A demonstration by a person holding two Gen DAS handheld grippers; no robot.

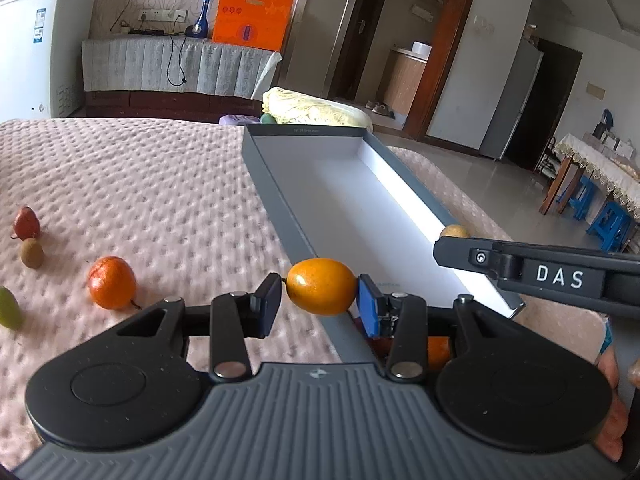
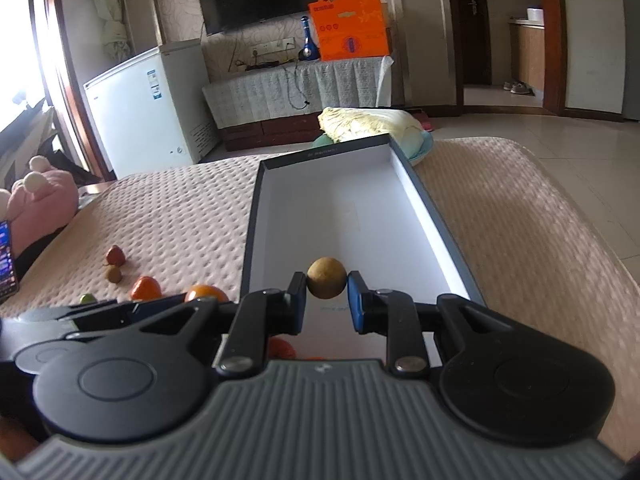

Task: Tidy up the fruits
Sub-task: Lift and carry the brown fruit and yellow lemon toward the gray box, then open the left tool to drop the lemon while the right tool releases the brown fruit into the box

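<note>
My left gripper (image 1: 320,300) is shut on a yellow-orange oval fruit (image 1: 322,286), held over the near left wall of the grey box (image 1: 276,204) with a white inside. My right gripper (image 2: 326,300) is shut on a small round brown fruit (image 2: 327,283) above the near end of the grey box (image 2: 250,240). From the left wrist view the right gripper's finger (image 1: 464,254) reaches in from the right with that brown fruit (image 1: 455,232) at its tip. An orange fruit (image 1: 111,282), a brown one (image 1: 32,253), a red one (image 1: 26,223) and a green one (image 1: 9,307) lie on the pink cover.
The pink dimpled cover (image 1: 160,184) spreads left of the box. A cabbage (image 1: 316,108) lies beyond the box's far end. More orange and red fruit (image 2: 280,348) show under the right gripper's fingers. A pink plush toy (image 2: 44,200) sits at the far left edge.
</note>
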